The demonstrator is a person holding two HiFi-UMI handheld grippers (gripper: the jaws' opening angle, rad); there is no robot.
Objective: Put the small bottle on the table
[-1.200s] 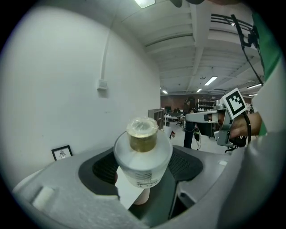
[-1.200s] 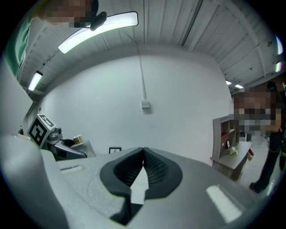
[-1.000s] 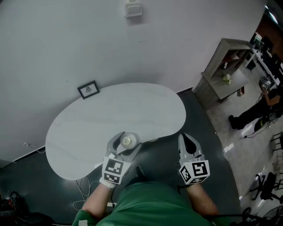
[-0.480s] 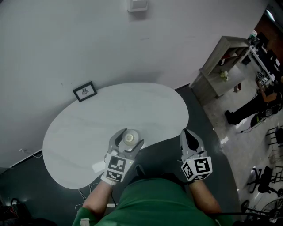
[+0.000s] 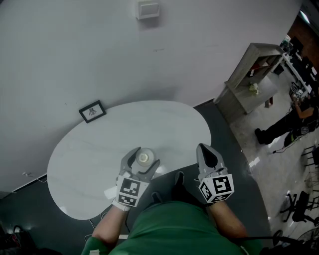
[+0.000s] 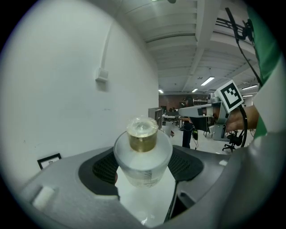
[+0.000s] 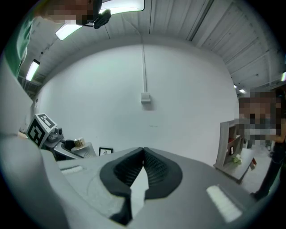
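Note:
The small bottle (image 5: 144,158) is clear glass with a gold collar and a clear cap. It stands upright between the black pads of my left gripper (image 5: 143,161), which is shut on it over the front part of the white table (image 5: 99,149). In the left gripper view the bottle (image 6: 143,154) fills the middle, with white tabletop below it; whether it touches the table cannot be told. My right gripper (image 5: 205,151) is shut and holds nothing, at the table's front right edge. In the right gripper view its pads (image 7: 149,167) meet, and the bottle (image 7: 79,143) shows far left.
A small framed picture (image 5: 92,111) stands at the table's back left against the wall. A wall box (image 5: 148,9) hangs above. To the right are a grey shelf unit (image 5: 251,74) and a person's legs (image 5: 279,130). Cables (image 5: 107,213) lie on the dark floor.
The left gripper with the bottle has moved slightly further in over the table. The right gripper has drifted a little left and forward, still shut.

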